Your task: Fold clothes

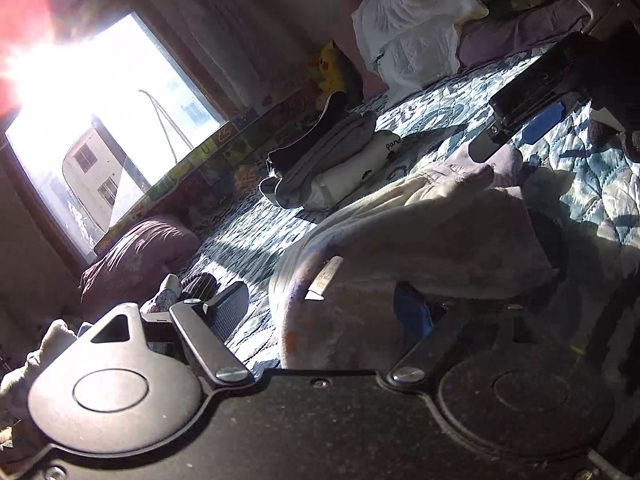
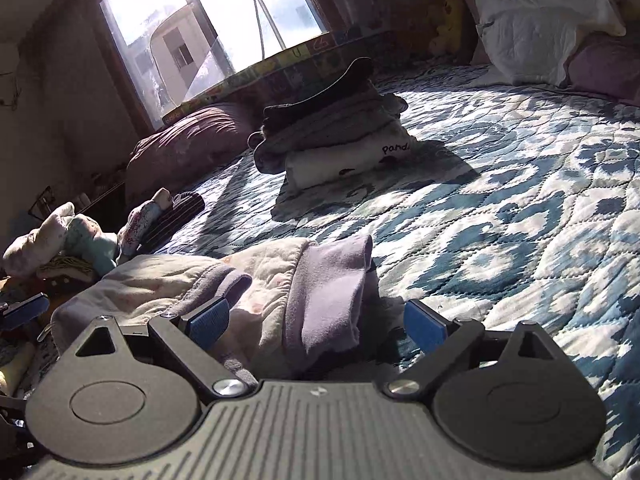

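A pale cream garment [image 1: 440, 232] with mauve cuffs lies rumpled on the blue-and-white quilt [image 1: 248, 240]. My left gripper [image 1: 320, 312] is open, fingers spread wide with the garment's near edge and its label lying between them. In the right wrist view the same garment [image 2: 256, 272] lies in front, and its mauve cuff [image 2: 332, 292] sits between the blue pads of my open right gripper [image 2: 316, 322]. The right gripper [image 1: 508, 136] also shows at the garment's far end. A blue pad of the left gripper [image 2: 24, 312] peeks in at the left edge.
A stack of folded clothes [image 2: 332, 136] sits mid-bed. A mauve pillow [image 2: 184, 140] and a window lie beyond it. A white pillow [image 2: 536, 20] and yellow plush [image 2: 448, 24] are at the back. Loose clothes [image 2: 60, 240] pile up at the left edge of the bed.
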{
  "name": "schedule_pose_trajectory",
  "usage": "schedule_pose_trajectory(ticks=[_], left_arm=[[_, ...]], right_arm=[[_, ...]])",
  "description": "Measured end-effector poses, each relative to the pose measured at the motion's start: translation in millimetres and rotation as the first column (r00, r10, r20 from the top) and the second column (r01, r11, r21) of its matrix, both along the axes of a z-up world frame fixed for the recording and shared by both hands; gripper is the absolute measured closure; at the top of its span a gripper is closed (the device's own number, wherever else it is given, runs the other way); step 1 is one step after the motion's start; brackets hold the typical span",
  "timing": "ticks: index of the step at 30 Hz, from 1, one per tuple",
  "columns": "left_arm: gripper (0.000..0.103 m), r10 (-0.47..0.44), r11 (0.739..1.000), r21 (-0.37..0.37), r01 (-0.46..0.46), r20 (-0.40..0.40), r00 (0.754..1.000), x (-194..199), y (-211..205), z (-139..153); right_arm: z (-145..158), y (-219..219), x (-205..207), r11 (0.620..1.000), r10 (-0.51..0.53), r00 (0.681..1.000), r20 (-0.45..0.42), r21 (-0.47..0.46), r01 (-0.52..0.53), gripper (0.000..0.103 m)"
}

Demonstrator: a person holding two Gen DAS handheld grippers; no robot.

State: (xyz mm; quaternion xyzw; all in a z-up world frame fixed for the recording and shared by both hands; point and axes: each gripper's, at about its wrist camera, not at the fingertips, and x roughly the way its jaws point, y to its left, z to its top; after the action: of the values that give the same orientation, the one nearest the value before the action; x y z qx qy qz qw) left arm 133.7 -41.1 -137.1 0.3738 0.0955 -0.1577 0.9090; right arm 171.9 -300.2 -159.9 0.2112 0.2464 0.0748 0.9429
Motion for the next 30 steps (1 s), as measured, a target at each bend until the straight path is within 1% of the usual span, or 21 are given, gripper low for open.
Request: schedule_pose_trajectory(ticks=[2, 3, 4, 6, 7, 8, 9, 10, 11, 12, 13, 14, 15, 16, 17, 19, 21, 23, 25, 28, 30], left_arm=[[0.023, -0.014, 0.995, 0.096, 0.009, 0.052, 0.999, 3.5, -9.8, -11.3], [0.023, -0.018, 0.991, 0.135, 0.008, 0.072, 0.997, 6.8, -13.4, -16.6], [0.023, -0.021, 0.988, 0.153, 0.008, 0.084, 0.996, 10.3, -15.2, -20.3], [0.024, -0.038, 0.988, 0.152, 0.023, 0.092, 0.995, 16.3, -15.7, -23.3], [0.032, -0.022, 0.993, 0.115, 0.012, 0.085, 0.996, 20.4, -13.7, -20.2], [0.048, -0.005, 0.997, 0.074, 0.000, 0.076, 0.997, 24.7, -11.4, -16.8], [0.054, 0.020, 1.000, -0.018, -0.020, 0.028, 0.999, 31.4, -4.3, -8.3], [0.057, 0.044, 0.992, -0.114, -0.045, -0.010, 0.999, 36.7, 6.4, -0.9], [0.061, 0.065, 0.976, -0.207, -0.074, -0.050, 0.997, 42.0, 17.1, 6.5], [0.064, 0.082, 0.949, -0.297, -0.105, -0.091, 0.992, 47.3, 27.8, 13.8], [0.067, 0.095, 0.913, -0.383, -0.140, -0.135, 0.986, 52.7, 38.8, 21.1], [0.068, 0.110, 0.861, -0.473, -0.186, -0.184, 0.977, 58.7, 53.2, 26.5], [0.068, 0.110, 0.820, -0.531, -0.213, -0.219, 0.970, 61.6, 65.4, 28.4], [0.069, 0.102, 0.754, -0.608, -0.249, -0.266, 0.959, 66.0, 79.7, 29.6], [0.069, 0.099, 0.700, -0.657, -0.279, -0.297, 0.950, 68.2, 90.0, 29.7], [0.069, 0.093, 0.609, -0.722, -0.328, -0.345, 0.934, 72.7, 108.1, 28.3], [0.069, 0.080, 0.522, -0.770, -0.367, -0.384, 0.920, 77.3, 121.8, 26.4], [0.069, 0.092, 0.458, -0.791, -0.407, -0.413, 0.906, 76.9, 133.3, 21.7], [0.069, 0.108, 0.409, -0.798, -0.444, -0.440, 0.891, 77.9, 144.8, 17.2], [0.069, 0.092, 0.269, -0.823, -0.500, -0.495, 0.864, 75.4, 167.6, 5.4], [0.069, 0.092, 0.192, -0.824, -0.533, -0.525, 0.846, 73.0, 182.4, -0.9]], right_arm=[[-0.9, 2.1, 4.1, 1.000, -0.004, 1.000, -0.009, -0.001, 0.004, 0.010], [-1.6, 0.9, 6.4, 1.000, -0.001, 1.000, -0.014, 0.023, 0.002, 0.010], [-2.5, -1.1, 8.8, 0.998, 0.004, 1.000, -0.021, 0.057, -0.003, 0.010], [-6.5, -4.5, 13.0, 0.993, 0.016, 0.999, -0.045, 0.122, -0.011, 0.010], [-8.1, -5.9, 14.6, 0.990, 0.017, 0.998, -0.053, 0.143, -0.009, 0.010], [-9.6, -7.2, 16.0, 0.987, 0.016, 0.998, -0.059, 0.161, -0.006, 0.010], [-10.6, -8.4, 16.4, 0.985, 0.011, 0.998, -0.058, 0.174, -0.001, 0.010], [-10.9, -9.6, 16.5, 0.984, 0.005, 0.999, -0.054, 0.180, 0.005, 0.010], [-11.4, -10.7, 16.2, 0.983, -0.004, 0.999, -0.051, 0.184, 0.013, 0.010], [-12.6, -12.2, 16.9, 0.982, -0.011, 0.998, -0.058, 0.189, 0.022, 0.010], [-14.1, -13.8, 18.1, 0.981, -0.018, 0.998, -0.068, 0.193, 0.031, 0.010], [-15.7, -15.1, 19.0, 0.979, -0.021, 0.997, -0.075, 0.199, 0.036, 0.010], [-16.9, -15.7, 19.6, 0.978, -0.024, 0.997, -0.078, 0.203, 0.039, 0.010], [-17.9, -16.1, 20.2, 0.978, -0.026, 0.997, -0.079, 0.205, 0.042, 0.010], [-19.0, -16.5, 20.7, 0.977, -0.029, 0.996, -0.081, 0.208, 0.045, 0.011], [-20.3, -15.2, 21.3, 0.979, -0.031, 0.996, -0.081, 0.198, 0.046, 0.011], [-21.3, -13.2, 21.7, 0.982, -0.032, 0.996, -0.083, 0.184, 0.046, 0.011], [-22.0, -11.6, 22.0, 0.983, -0.034, 0.996, -0.084, 0.175, 0.048, 0.011], [-22.9, -9.6, 22.2, 0.985, -0.038, 0.995, -0.088, 0.165, 0.052, 0.011], [-22.7, -4.9, 22.6, 0.990, -0.043, 0.995, -0.087, 0.131, 0.054, 0.011], [-22.5, -1.6, 22.8, 0.993, -0.046, 0.995, -0.086, 0.106, 0.055, 0.011]])
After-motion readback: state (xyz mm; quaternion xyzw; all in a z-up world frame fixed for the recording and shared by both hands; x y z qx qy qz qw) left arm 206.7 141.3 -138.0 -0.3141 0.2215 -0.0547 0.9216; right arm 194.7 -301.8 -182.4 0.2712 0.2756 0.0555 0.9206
